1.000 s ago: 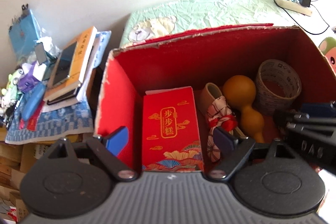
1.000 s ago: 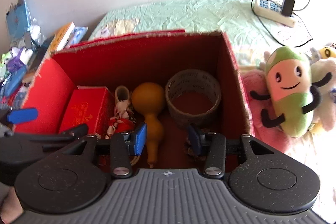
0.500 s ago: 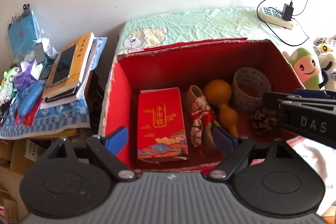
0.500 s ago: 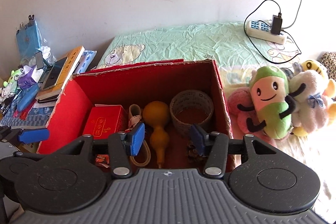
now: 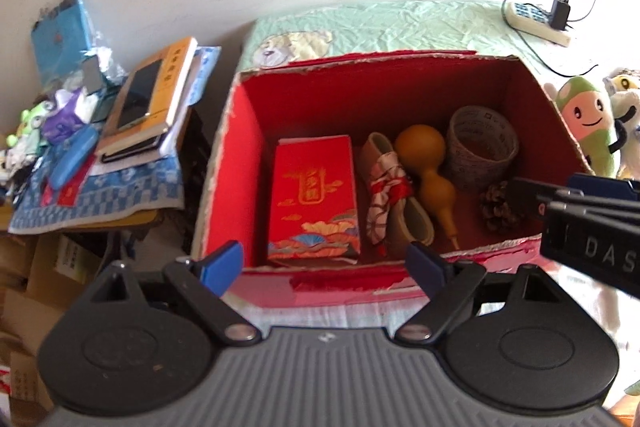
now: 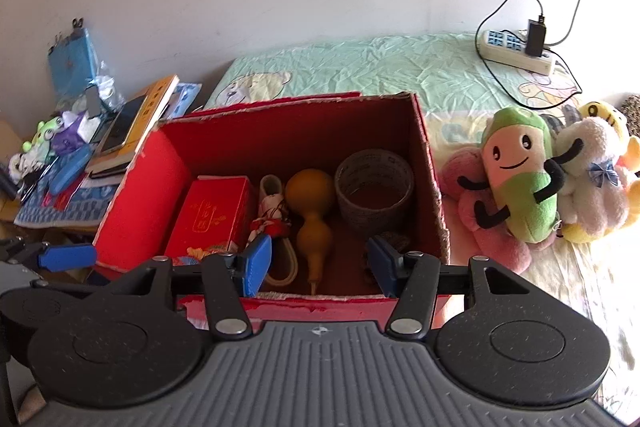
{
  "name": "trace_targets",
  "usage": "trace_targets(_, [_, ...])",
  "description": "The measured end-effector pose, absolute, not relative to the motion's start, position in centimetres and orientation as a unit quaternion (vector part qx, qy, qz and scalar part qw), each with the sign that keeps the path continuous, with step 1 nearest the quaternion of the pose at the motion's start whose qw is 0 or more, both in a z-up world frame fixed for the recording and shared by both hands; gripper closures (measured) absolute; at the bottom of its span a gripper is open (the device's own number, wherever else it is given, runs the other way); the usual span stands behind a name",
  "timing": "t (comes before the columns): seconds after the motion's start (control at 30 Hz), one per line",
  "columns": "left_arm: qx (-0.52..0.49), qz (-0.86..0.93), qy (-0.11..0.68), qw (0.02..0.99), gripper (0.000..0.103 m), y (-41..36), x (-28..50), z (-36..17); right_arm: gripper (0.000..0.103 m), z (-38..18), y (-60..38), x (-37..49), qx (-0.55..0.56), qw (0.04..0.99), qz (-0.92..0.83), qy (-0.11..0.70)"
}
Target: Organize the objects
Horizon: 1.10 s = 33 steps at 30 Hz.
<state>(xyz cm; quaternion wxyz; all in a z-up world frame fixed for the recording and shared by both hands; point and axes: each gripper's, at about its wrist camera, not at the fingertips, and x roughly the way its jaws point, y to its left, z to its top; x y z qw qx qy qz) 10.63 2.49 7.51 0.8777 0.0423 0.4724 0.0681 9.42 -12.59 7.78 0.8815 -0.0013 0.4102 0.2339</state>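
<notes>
An open red cardboard box [image 5: 236,163] [image 6: 136,187] sits on the bed. Inside lie a red gift box [image 5: 314,199] [image 6: 208,215], a patterned cloth bundle [image 5: 384,187], an orange gourd [image 5: 426,163] [image 6: 310,199], a grey tape roll [image 5: 480,143] [image 6: 374,187] and a pine cone [image 5: 498,205]. My left gripper [image 5: 324,265] hovers open over the box's near wall, nothing between its blue pads. My right gripper [image 6: 320,263] is open too, above the near edge, empty. In the left wrist view the right gripper [image 5: 580,195] reaches in from the right.
Plush toys [image 6: 520,179] lie on the bed right of the box. A power strip [image 6: 516,51] with a cable rests by the wall. A cluttered side table [image 5: 100,183] with books [image 5: 152,99] and small items stands left of the box.
Both grippers have drawn back and up out of the box, so more of it shows. The right gripper's jaws have widened, and the pine cone now lies uncovered on the box floor.
</notes>
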Motion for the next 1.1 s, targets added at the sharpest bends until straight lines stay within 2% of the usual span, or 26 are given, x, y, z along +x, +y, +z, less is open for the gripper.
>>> trace_targets(0.53, [0.027, 0.094, 0.531, 0.842, 0.015, -1.4, 8.2, 4.9, 0.045, 6.5, -16.4, 8.1, -0.014, 0.856, 0.265, 0.443])
trace_targets(1.1, [0.005, 0.096, 0.588, 0.803, 0.015, -1.3, 7.0, 2.3, 0.045, 5.1, -16.3, 7.0, -0.018, 0.828, 0.288, 0.481])
